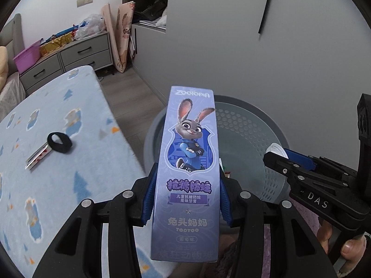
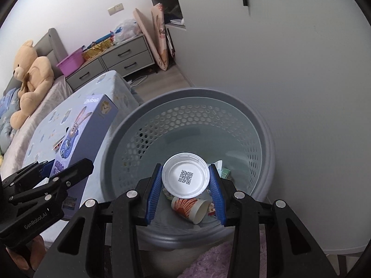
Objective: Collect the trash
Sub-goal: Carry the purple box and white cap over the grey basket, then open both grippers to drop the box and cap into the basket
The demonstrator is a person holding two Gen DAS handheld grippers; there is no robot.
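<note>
Left wrist: left gripper (image 1: pixel 185 199) pinches purple toothpaste box (image 1: pixel 190 162) over grey basket (image 1: pixel 252 125); hair tie (image 1: pixel 59 142) on bed (image 1: pixel 58 173).
Right wrist: right gripper (image 2: pixel 185 185) clamps white lid (image 2: pixel 185 177) above basket; paper cup (image 2: pixel 192 209) inside, teddy bear (image 2: pixel 30 74) visible here only.

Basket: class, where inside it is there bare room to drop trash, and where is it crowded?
The basket is bare along its far perforated wall. The near side is crowded: a paper cup and wrappers lie beneath the white lid in the right claw.
</note>
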